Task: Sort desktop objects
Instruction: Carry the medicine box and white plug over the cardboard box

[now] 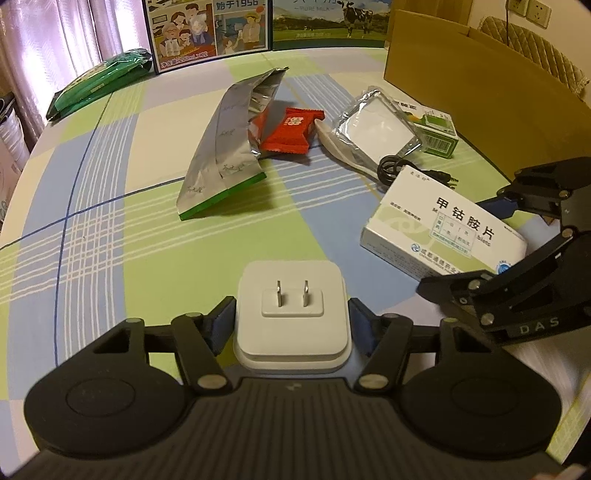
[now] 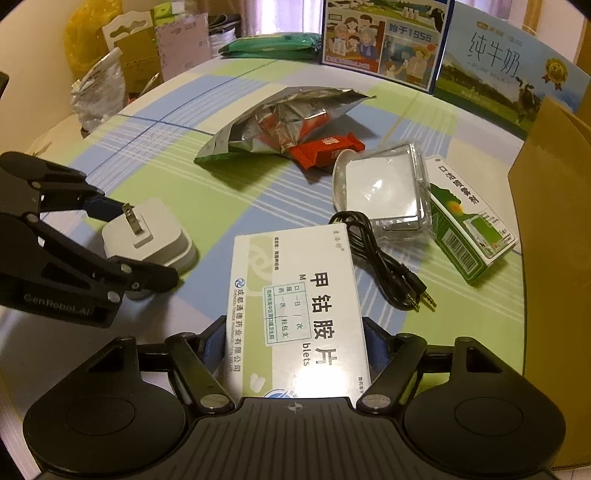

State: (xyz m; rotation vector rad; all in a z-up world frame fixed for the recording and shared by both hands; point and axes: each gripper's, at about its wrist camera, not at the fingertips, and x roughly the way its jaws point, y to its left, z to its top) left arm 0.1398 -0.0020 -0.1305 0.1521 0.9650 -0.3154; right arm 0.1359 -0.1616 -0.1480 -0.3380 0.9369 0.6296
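Tongs both loaded: left tongs clamped on white charger, prongs up, low over checked surface; right tongs gripping medicine box by its long sides; probably poised for carrying toward cardboard box alongside; foil pouch, black cable lying unsorted.

Medicine box near end hidden under gripper body at bottom centre of right wrist view; small print on label too fine to read. Milk cartons cut by top edge in left wrist view. Cardboard box cropped at right edge. Red packets inside foil bag — partly hidden, count perhaps two. Clutter at upper left blurred — unidentifiable.
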